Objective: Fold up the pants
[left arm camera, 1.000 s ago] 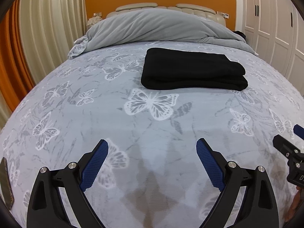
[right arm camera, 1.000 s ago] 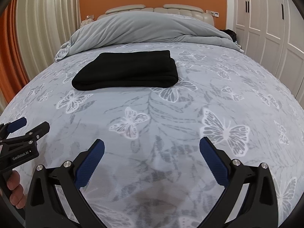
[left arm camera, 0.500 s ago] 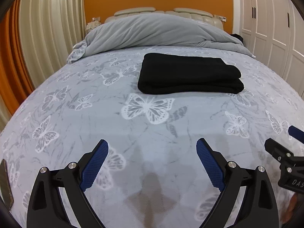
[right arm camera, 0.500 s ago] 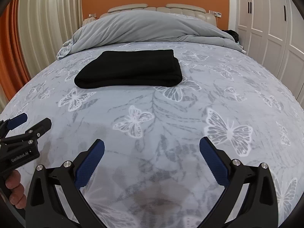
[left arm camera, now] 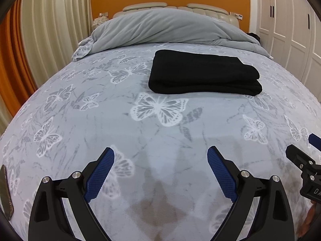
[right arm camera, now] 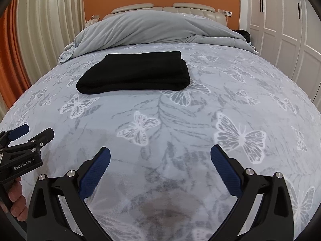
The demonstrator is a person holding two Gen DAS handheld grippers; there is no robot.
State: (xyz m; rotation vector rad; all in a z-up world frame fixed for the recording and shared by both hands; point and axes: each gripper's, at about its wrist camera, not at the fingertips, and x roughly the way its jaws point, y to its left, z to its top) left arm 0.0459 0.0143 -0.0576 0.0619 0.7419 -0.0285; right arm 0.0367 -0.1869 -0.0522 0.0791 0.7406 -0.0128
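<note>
Both grippers, left gripper (left arm camera: 160, 156) and right gripper (right arm camera: 160, 156), hover spread wide and empty over the near butterfly bedspread (left arm camera: 140, 140), black pants (left arm camera: 202, 74) lying folded mid-bed, well apart; judgement: fold looks finished, withdraw without touching it.

Right claw (left arm camera: 305, 150) and a brown object (left arm camera: 5, 194) are cut off at the frame edges.

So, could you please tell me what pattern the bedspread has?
White and grey butterflies on the pale blue-grey bedspread, clearest in the right wrist view.
</note>
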